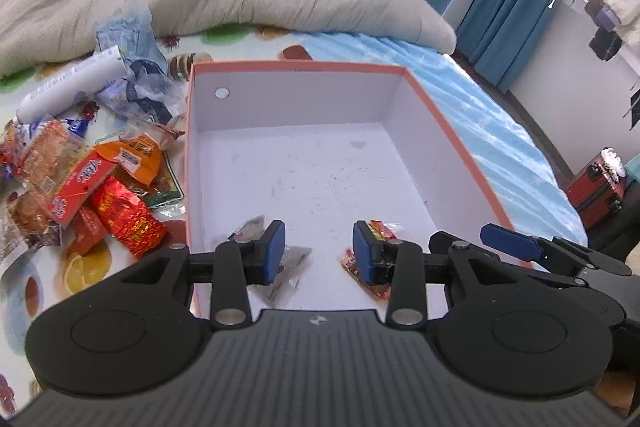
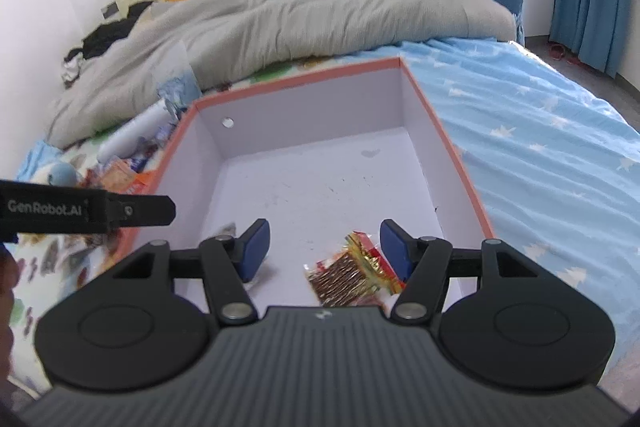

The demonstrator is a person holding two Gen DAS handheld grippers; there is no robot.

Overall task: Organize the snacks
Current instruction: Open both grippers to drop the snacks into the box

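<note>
A: From the left wrist, what shows?
B: The left tongs [image 1: 319,251] stand released over the near end of the box [image 1: 452,131] on the bed [image 1: 492,115]. A grey packet [image 1: 286,267] and a red-gold packet [image 1: 352,263] lie on the box floor. A snack pile [image 1: 88,179] sits left of the box.
A: And the right wrist?
B: The right tongs [image 2: 324,250] are released too, nothing pinched; the red-gold packet [image 2: 348,275] lies beneath them, inside the box [image 2: 460,163].

1. Clear packet [image 1: 280,259] in the box, partly behind a left gripper pad.
2. Red packet [image 1: 370,259], largely hidden by the other pad.
3. Snack pile [image 1: 80,183] cut by the frame's left edge (labels unreadable).
</note>
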